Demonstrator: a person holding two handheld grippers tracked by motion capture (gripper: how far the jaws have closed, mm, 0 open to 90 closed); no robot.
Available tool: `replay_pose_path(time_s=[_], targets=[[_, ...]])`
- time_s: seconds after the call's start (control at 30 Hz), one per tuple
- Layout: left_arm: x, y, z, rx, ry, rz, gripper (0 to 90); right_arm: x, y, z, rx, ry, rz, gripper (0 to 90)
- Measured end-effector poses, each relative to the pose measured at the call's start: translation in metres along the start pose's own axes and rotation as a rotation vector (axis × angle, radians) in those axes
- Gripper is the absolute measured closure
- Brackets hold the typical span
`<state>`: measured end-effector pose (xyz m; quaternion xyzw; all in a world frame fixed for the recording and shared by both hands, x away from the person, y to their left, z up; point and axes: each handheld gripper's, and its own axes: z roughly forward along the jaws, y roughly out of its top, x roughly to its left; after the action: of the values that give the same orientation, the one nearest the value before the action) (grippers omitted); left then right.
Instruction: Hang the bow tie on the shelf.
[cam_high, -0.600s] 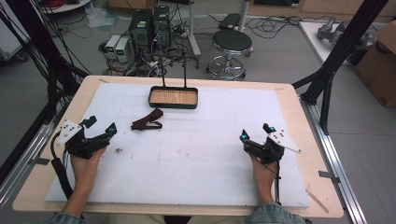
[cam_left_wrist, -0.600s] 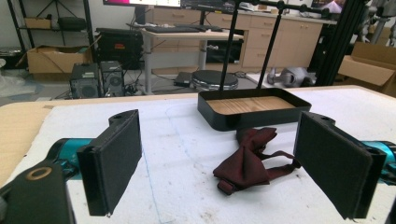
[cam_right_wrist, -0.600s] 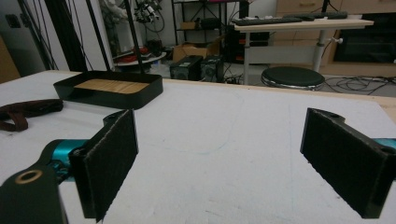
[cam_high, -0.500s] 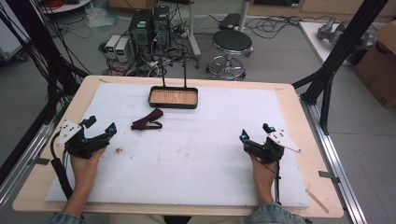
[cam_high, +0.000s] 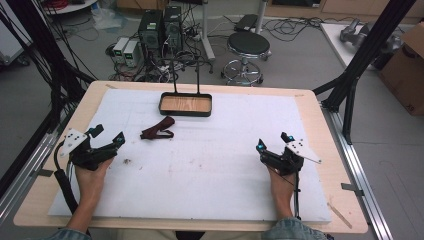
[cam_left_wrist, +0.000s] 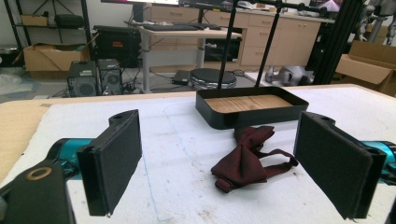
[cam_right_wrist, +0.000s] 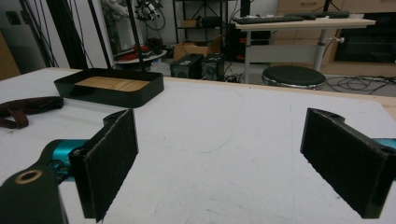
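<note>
Maroon and soft, the crumpled fabric bow tie (cam_high: 157, 129) lies on the white foam mat (cam_high: 210, 165) just in front of the black metal tray (cam_high: 185, 104) with its wooden floor, exactly where it lay a moment ago, and neither hand has shifted since. Nearer the person than the tray, the left gripper (cam_high: 107, 138) rests on the mat just beside the tie with its felt-padded jaws spread wide and empty. Well off to the tray's other side, the right gripper (cam_high: 272, 141) also stands wide open, holding nothing.
</note>
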<state>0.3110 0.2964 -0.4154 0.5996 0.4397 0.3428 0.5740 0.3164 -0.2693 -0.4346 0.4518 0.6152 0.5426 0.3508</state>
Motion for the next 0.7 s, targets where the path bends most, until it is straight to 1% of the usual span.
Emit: replay_pose_path(time_s=[0.1,0.2,0.37,0.57,0.63,0.7], targets=[[0.000,0.000,0.001,0.002,-0.001,-0.004,15.7,0.000,0.000,0.000,0.000,-0.001,-0.001,10.3],[-0.001,0.000,0.002,0.008,-0.007,0.008,15.7,0.000,0.000,0.000,0.003,0.001,0.004,10.3],[-0.002,0.000,0.004,0.011,-0.003,0.008,15.8,0.000,0.000,0.000,0.006,0.002,0.001,10.4],[-0.002,0.000,0.009,0.024,-0.017,0.008,16.0,0.000,0.000,0.000,0.008,0.003,0.007,10.4],[-0.003,0.000,0.011,0.026,-0.027,0.012,16.4,0.000,0.000,0.001,0.008,0.002,0.000,10.3],[-0.004,0.000,0.013,0.022,-0.040,0.033,17.7,0.000,0.000,0.001,0.007,0.002,0.001,10.4]])
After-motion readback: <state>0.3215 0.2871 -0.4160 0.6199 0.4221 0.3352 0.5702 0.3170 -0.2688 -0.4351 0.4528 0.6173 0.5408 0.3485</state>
